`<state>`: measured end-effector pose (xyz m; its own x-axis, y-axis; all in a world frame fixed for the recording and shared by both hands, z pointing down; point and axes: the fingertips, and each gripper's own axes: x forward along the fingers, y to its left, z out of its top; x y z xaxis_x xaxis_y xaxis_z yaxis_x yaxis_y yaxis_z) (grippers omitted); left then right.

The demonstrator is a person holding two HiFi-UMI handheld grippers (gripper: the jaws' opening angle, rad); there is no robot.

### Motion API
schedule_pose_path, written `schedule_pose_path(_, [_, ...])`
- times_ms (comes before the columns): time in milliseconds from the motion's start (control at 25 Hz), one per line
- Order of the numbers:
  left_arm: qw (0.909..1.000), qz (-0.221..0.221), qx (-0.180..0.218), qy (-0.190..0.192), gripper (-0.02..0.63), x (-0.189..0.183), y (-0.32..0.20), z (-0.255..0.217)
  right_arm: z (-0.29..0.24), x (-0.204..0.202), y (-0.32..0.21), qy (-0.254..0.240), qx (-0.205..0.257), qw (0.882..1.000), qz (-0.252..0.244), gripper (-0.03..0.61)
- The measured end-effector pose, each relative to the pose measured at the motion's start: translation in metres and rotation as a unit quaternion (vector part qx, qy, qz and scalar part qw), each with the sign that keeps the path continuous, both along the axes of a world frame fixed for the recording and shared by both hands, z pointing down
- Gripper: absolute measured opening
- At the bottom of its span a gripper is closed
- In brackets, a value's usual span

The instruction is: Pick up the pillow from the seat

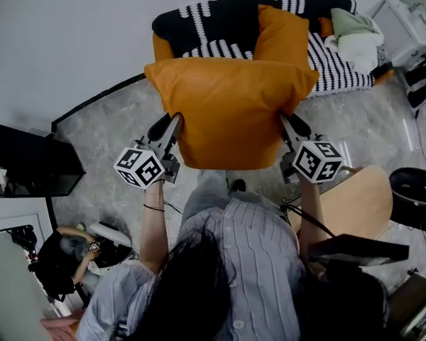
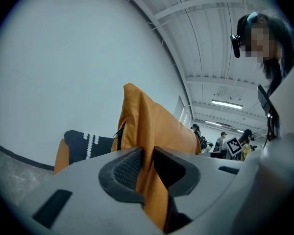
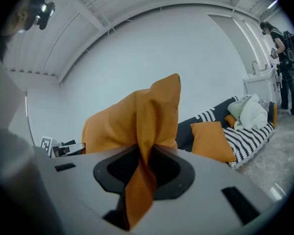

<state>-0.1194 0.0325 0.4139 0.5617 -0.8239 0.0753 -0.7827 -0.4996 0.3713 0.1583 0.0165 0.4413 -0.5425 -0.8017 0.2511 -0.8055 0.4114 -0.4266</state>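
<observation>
A large orange pillow (image 1: pixel 231 109) hangs in the air in front of the person, clear of the sofa (image 1: pixel 227 21). My left gripper (image 1: pixel 176 121) is shut on the pillow's left edge, and my right gripper (image 1: pixel 282 121) is shut on its right edge. In the left gripper view the orange fabric (image 2: pixel 149 146) is pinched between the jaws. The right gripper view shows the pillow's fabric (image 3: pixel 147 131) squeezed the same way between its jaws. A second orange pillow (image 1: pixel 280 35) stays on the sofa seat behind.
The sofa has a black and white striped cover. Pale green and white cloth (image 1: pixel 356 35) lies at its right end. A light wooden chair (image 1: pixel 358 204) stands at the right, a dark screen (image 1: pixel 28 162) at the left. A person crouches at lower left (image 1: pixel 67 258).
</observation>
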Motion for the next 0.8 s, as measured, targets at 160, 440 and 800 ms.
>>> schedule_pose_path(160, [1.0000, 0.002, -0.001, 0.001, 0.084, 0.009, 0.007, 0.001, 0.004, 0.009, 0.009, -0.008, -0.005, 1.000, 0.007, 0.091])
schedule_pose_path(440, [0.9999, 0.009, -0.008, -0.002, 0.084, 0.018, 0.012, 0.004, 0.006, 0.019, 0.016, -0.012, -0.003, 1.000, 0.017, 0.091])
schedule_pose_path(800, [0.9993, 0.028, -0.023, -0.009, 0.083, 0.025, -0.005, 0.014, 0.016, 0.027, 0.008, -0.005, -0.008, 0.999, 0.034, 0.091])
